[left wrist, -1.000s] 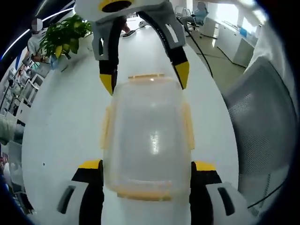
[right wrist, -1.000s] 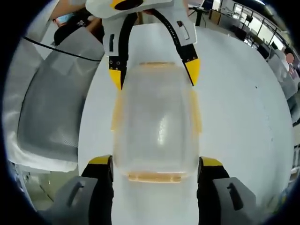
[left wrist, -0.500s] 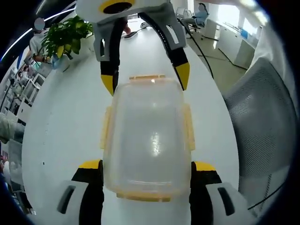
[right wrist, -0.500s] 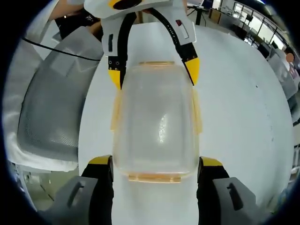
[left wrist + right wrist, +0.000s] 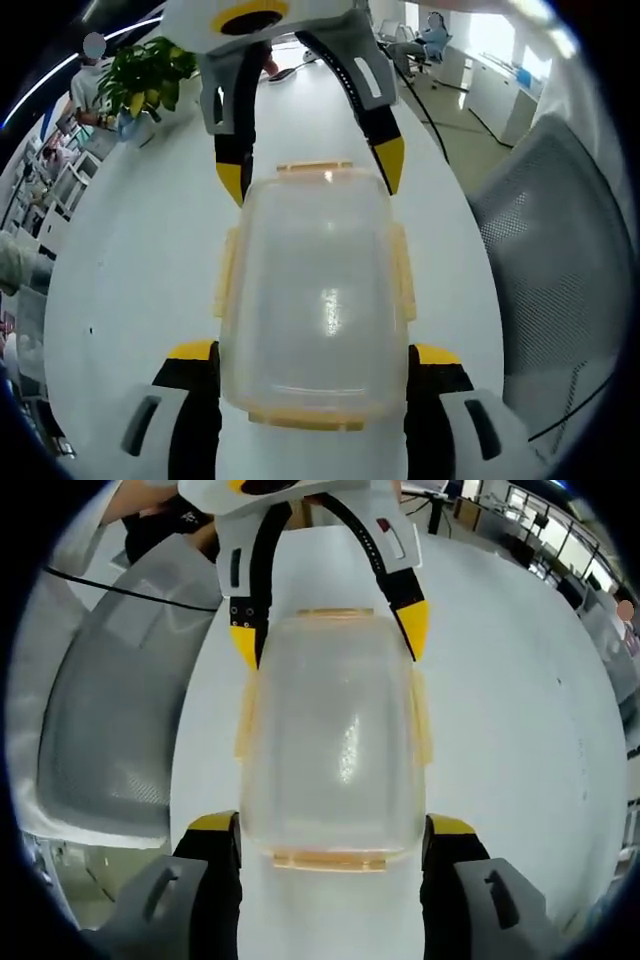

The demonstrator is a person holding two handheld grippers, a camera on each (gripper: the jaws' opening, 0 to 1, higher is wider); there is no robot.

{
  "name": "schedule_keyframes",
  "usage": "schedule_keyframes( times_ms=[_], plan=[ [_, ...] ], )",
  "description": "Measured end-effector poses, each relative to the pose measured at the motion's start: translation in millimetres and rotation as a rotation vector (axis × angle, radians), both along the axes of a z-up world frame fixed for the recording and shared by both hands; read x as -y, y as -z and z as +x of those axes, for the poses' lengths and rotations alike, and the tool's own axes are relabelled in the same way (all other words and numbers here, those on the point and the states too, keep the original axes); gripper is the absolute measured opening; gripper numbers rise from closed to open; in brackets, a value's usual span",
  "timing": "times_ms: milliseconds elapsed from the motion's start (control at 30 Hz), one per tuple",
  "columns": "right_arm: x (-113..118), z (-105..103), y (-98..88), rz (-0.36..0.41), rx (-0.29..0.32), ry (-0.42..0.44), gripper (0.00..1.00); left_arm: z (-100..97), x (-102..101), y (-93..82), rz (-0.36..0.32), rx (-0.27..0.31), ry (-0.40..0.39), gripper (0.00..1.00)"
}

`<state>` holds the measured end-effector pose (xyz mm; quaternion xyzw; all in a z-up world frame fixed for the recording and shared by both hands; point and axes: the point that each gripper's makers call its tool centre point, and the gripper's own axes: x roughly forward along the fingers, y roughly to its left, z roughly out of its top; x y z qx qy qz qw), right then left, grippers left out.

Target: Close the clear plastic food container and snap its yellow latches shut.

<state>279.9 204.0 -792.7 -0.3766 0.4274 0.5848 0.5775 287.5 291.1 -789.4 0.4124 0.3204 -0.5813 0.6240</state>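
1. The clear plastic food container (image 5: 315, 290) is a rounded, cloudy box with its lid on, lying on the glossy white table (image 5: 130, 270) close to the table's long edge by the chair.
2. Pale yellow latches (image 5: 226, 272) run along all 4 sides of the lid; whether they are snapped down I cannot tell.
3. The left gripper (image 5: 313, 355) has its black, yellow-tipped jaws spread wide, 1 on each side of the container's near end, not squeezing it.
4. The right gripper (image 5: 331, 825) stands the same way at the opposite end, jaws apart around the box.
5. Each gripper faces the other across the container, yellow tips by its corners.
6. The left gripper view adds a leafy green plant (image 5: 145, 75) at the table's far end.
7. A grey mesh chair (image 5: 105, 720) stands beside the table edge.
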Motion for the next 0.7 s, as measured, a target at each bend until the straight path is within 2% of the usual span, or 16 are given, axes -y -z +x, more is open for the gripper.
schedule_keyframes(
  times_ms=[333, 700],
  plan=[
    [-31.0, -9.0, 0.6, 0.01, 0.007, -0.012, 0.71, -11.0, -31.1, 1.3, 0.023, 0.003, -0.018, 0.73],
    [-53.6, -17.7, 1.7, 0.005, 0.012, -0.011, 0.71, -20.2, -53.2, 2.6, 0.012, 0.006, -0.022, 0.73]
  ],
)
